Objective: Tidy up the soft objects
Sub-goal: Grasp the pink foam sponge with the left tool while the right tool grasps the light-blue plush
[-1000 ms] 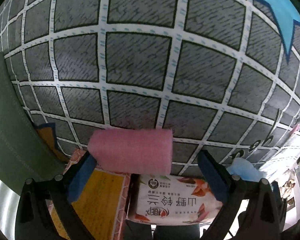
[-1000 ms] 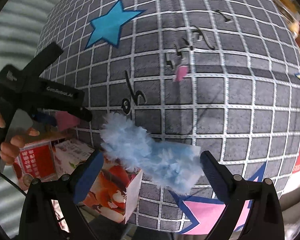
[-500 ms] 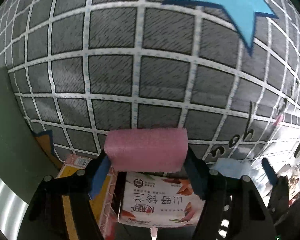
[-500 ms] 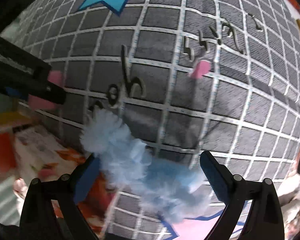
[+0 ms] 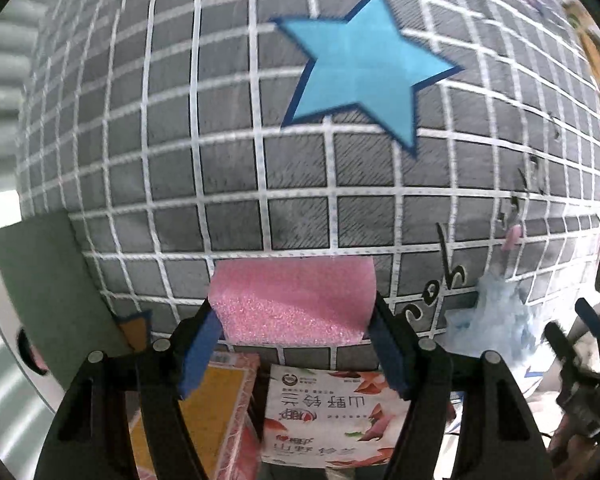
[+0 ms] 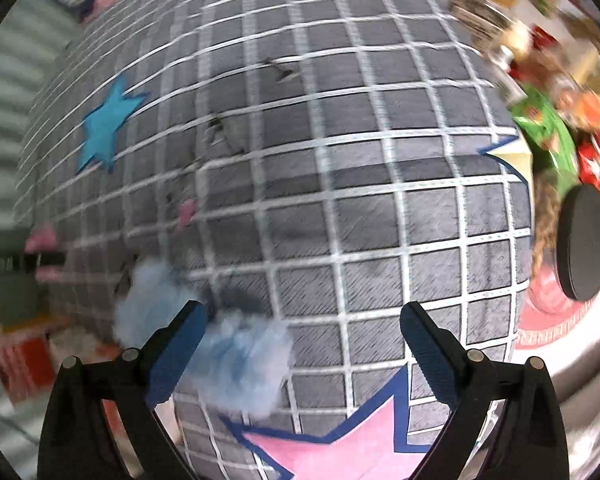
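My left gripper (image 5: 294,332) is shut on a pink foam block (image 5: 292,300), held above a grey checked cloth (image 5: 260,160) with a blue star (image 5: 360,64). The pink block also shows small in the right wrist view (image 6: 42,238). A fluffy light-blue duster cloth (image 6: 220,344) lies on the grey cloth beside my right gripper's left finger (image 6: 178,354); it also shows in the left wrist view (image 5: 496,320). My right gripper (image 6: 304,360) is open with nothing between its fingers, over the cloth near a pink star (image 6: 340,448).
A tissue pack with red leaf print (image 5: 332,420) and a yellow and pink box (image 5: 204,412) lie below the left gripper. A green board (image 5: 44,280) stands at left. Snack bags (image 6: 548,128) and a black round disc (image 6: 584,236) sit at the right.
The left gripper closed on the pink foam block and lifted back, so more cloth and the blue star show. The right gripper swung right, leaving the blue duster at its left finger.
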Motion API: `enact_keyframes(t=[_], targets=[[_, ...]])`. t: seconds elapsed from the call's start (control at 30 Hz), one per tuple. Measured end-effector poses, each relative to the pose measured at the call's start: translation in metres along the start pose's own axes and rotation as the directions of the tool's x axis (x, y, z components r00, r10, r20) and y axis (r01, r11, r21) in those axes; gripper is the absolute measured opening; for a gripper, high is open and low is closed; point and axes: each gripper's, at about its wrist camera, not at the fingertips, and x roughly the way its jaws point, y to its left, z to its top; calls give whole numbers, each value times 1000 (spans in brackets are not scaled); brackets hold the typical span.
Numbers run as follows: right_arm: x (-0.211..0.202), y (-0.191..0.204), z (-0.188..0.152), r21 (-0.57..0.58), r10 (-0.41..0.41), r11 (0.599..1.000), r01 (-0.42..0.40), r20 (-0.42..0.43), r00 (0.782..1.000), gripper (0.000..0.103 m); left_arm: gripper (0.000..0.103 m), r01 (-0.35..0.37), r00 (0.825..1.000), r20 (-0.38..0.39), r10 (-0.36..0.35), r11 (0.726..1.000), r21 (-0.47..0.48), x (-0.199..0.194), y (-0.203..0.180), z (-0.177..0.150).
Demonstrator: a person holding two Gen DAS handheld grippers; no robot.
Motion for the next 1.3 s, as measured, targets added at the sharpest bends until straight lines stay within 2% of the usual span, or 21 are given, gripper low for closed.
enact_keyframes(t=[0.13,0.23,0.33,0.4,0.5,0.57,0.6,0.63,0.67,0.7,0.73,0.77,0.9,1.0,1.17,1.3], targets=[[1,33,-20,-204,11,979,-13,-10,1000,98,74,-19,998,69,16,999,41,-22,-16,-4],[17,65,-31,-370,-43,929,29,-29,999,98,74,-25,995,98,19,998,66,-46,-25,-9],[34,80,-36,-446,-75,894,46,-48,996,98,74,-29,993,118,19,996,83,-65,-31,-23],[44,89,-35,-458,-91,887,59,-49,995,98,74,-30,992,127,18,995,91,-74,-26,-38],[58,92,-39,-460,-112,885,72,-60,992,98,74,-33,990,143,17,994,107,-86,-22,-65],[65,88,-40,-456,-126,886,82,-67,990,88,74,-26,988,153,7,992,120,-90,-22,-78],[66,88,-41,-445,-124,892,82,-67,990,84,74,-24,988,156,4,992,124,-93,-19,-65],[67,88,-41,-434,-131,896,93,-58,990,72,74,-22,987,162,0,991,129,-95,-21,-68],[72,96,-40,-430,-149,896,113,-50,988,65,74,-21,986,169,-1,991,132,-92,-19,-69],[72,99,-36,-415,-163,901,130,-46,985,53,74,-23,984,179,-2,990,136,-95,-21,-73],[71,99,-25,-392,-153,912,121,-50,987,40,74,-24,983,186,-2,990,140,-95,-21,-73],[68,93,-20,-346,-119,934,90,-65,991,35,74,-24,981,193,-4,990,142,-96,-22,-75],[58,71,-10,-193,-36,981,22,-72,997,33,74,-22,974,228,-13,989,149,-96,-18,-85],[42,66,-5,-105,28,994,-33,-50,998,33,74,-27,964,265,-16,988,155,-103,-13,-95],[4,81,-7,-95,71,993,-70,8,997,33,74,-28,947,321,-26,986,162,-119,-5,-114],[-18,114,-14,-134,83,988,-76,47,995,33,73,-11,936,348,-44,988,155,-128,6,-129]])
